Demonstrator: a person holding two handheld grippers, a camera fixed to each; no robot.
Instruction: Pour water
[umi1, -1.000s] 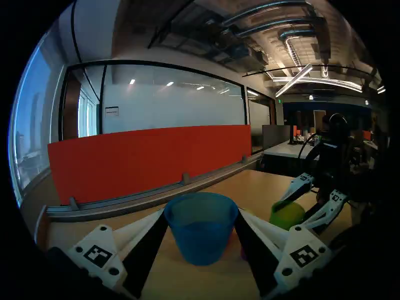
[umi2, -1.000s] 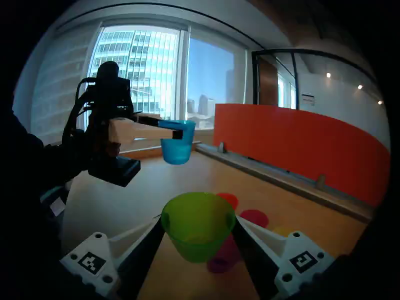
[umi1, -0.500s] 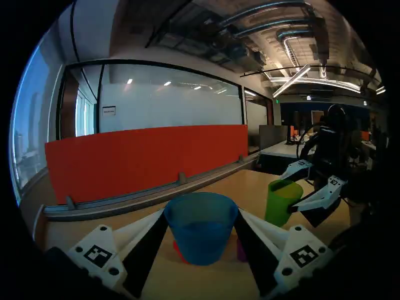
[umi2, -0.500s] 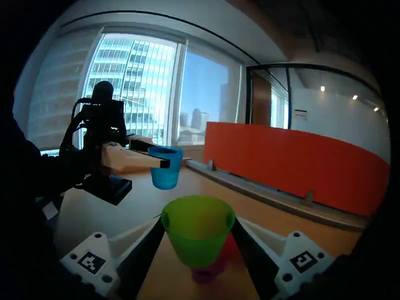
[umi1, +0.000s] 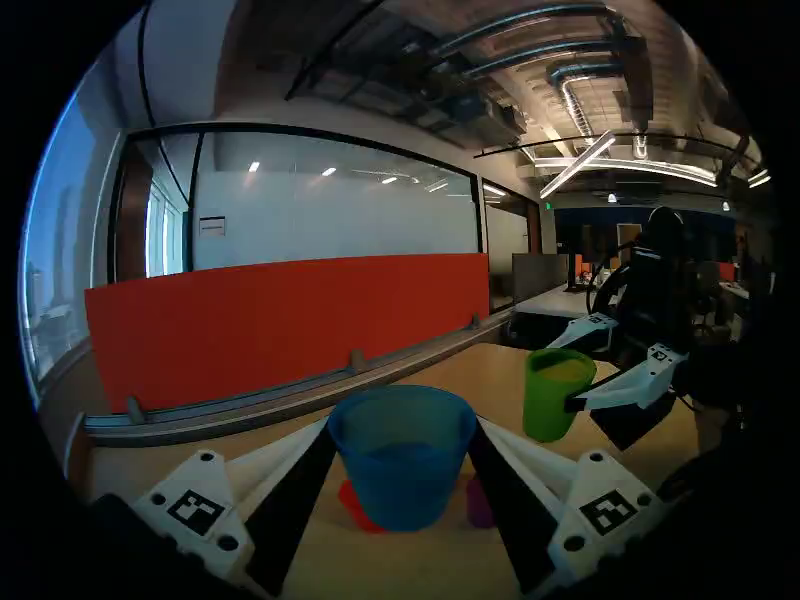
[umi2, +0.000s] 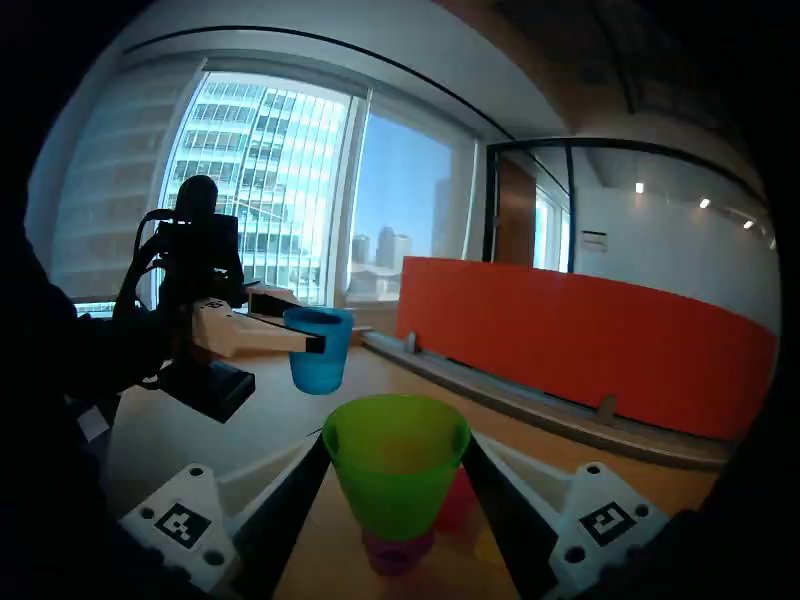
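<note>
My left gripper (umi1: 402, 462) is shut on a blue plastic cup (umi1: 402, 455) that stands upright above the wooden table (umi1: 500, 370); from the right gripper view the same blue cup (umi2: 318, 350) hangs in the left gripper (umi2: 300, 345) at mid-left. My right gripper (umi2: 396, 470) is shut on an upright green cup (umi2: 396, 462), lifted off the table. In the left gripper view the green cup (umi1: 555, 392) sits in the right gripper (umi1: 590, 385) to the right, level with the blue one and apart from it.
Small cups stand on the table below: a red one (umi1: 352, 498) and a purple one (umi1: 480, 502), with a magenta one (umi2: 397, 550) under the green cup. An orange divider panel (umi1: 290, 315) runs along the table's far edge. Big windows (umi2: 270, 180) lie beyond.
The right gripper has lifted the green cup and brought it upright, nearer the blue cup. The blue cup has stayed level in the left gripper.
</note>
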